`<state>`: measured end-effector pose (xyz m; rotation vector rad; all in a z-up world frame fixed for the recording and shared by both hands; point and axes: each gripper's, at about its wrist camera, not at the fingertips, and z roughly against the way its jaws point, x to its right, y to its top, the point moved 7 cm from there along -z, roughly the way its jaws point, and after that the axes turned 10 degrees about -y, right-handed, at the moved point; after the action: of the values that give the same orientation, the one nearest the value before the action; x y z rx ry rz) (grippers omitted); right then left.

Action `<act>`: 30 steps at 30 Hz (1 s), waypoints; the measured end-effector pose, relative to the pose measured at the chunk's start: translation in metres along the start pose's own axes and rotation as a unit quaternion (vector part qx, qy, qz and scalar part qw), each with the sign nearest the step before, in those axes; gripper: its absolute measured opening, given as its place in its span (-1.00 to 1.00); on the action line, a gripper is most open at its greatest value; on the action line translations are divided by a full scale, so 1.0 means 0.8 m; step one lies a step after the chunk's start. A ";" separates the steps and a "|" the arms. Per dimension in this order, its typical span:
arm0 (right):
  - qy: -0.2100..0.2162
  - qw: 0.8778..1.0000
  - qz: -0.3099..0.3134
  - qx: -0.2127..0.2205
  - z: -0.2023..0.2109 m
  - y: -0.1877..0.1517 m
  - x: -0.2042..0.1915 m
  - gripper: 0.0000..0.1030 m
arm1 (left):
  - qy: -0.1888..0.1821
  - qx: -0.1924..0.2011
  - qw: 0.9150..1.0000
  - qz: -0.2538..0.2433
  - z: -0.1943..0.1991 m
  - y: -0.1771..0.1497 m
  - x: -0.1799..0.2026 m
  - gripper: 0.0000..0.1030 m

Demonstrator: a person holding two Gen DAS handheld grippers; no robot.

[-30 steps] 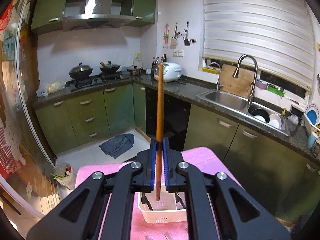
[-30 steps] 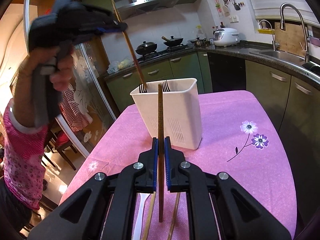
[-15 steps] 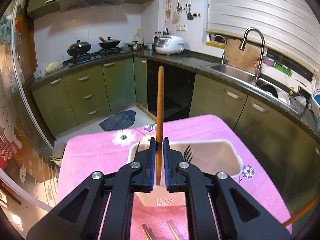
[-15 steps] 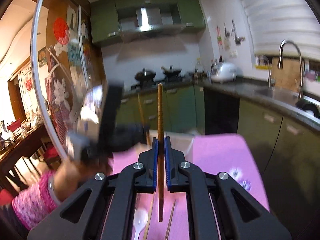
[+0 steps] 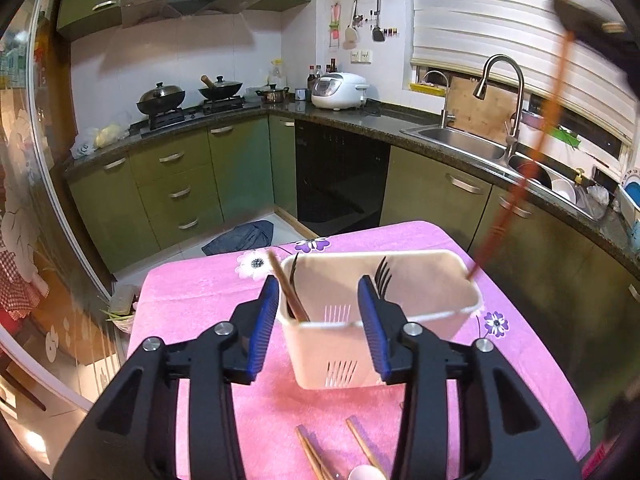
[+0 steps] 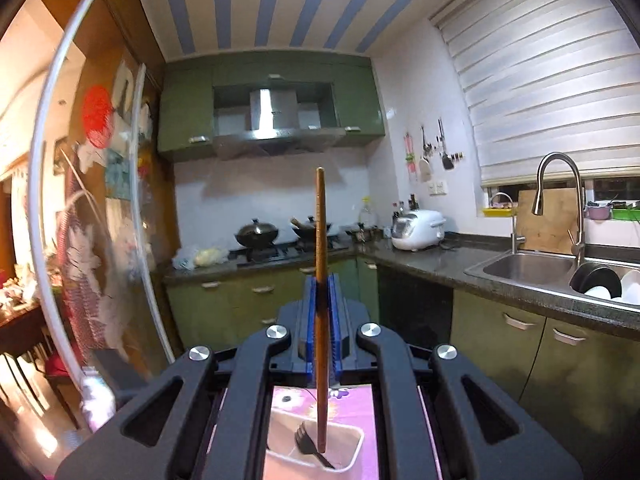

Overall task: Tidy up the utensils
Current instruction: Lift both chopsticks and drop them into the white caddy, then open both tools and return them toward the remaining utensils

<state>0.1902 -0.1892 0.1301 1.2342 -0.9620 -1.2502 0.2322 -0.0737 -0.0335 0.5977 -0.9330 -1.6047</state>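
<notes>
Left wrist view is showing the left gripper (image 5: 318, 322) standing wide open and empty, where a second ago it was pinching a wooden chopstick upright above the white utensil holder (image 5: 384, 354). That dropped chopstick (image 5: 285, 286) is now leaning inside the holder's left end, at the centre of the frame, beside black forks (image 5: 383, 271), so one more piece is apparently sorted. More chopsticks (image 5: 362, 446) and a white spoon (image 5: 366, 473) are lying on the pink tablecloth (image 5: 192, 292) at the bottom edge, not yet collected.

At the right of the frame, a second chopstick (image 5: 520, 188) is slanting down, its tip just reaching the holder's right end. In the right wrist view, the right gripper (image 6: 321, 336) is clamped tight on that same stick, which is pointing down at the holder in the lower centre, near a fork. Judging by this, releasing it is probably the next move; whether the tip is already below the rim is hard to tell.
</notes>
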 end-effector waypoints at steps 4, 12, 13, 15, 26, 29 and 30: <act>-0.015 0.999 0.007 -0.042 -0.043 -0.035 -0.001 -0.86 | -0.003 -0.006 1.000 -0.001 0.013 -0.014 0.000 -0.22; -0.020 0.993 0.028 -0.109 -0.078 -0.116 -0.004 -0.85 | -0.003 -0.025 1.000 0.010 0.029 -0.052 0.000 -0.11; -0.019 0.993 0.031 -0.115 -0.079 -0.122 -0.006 -0.85 | 0.000 -0.028 1.000 0.010 0.030 -0.057 0.000 -0.11; -0.014 0.992 0.030 -0.122 -0.078 -0.130 -0.007 -0.60 | 0.000 -0.034 0.999 0.014 0.032 -0.065 -0.002 -0.11; 0.013 0.991 0.028 -0.127 0.009 -0.153 0.008 -0.51 | 0.018 -0.085 0.996 0.036 0.027 -0.124 -0.010 -0.11; 0.020 0.988 0.016 -0.152 0.033 -0.184 0.023 -0.51 | 0.013 -0.106 0.993 0.046 0.019 -0.149 -0.011 -0.10; 0.022 0.986 0.009 -0.163 0.039 -0.198 0.028 -0.51 | 0.015 -0.111 0.993 0.048 0.016 -0.157 -0.012 -0.10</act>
<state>0.1387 -0.2013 -0.0245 0.9880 -0.7010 -1.3011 0.1539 -0.0543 -0.1309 0.4146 -0.7367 -1.5827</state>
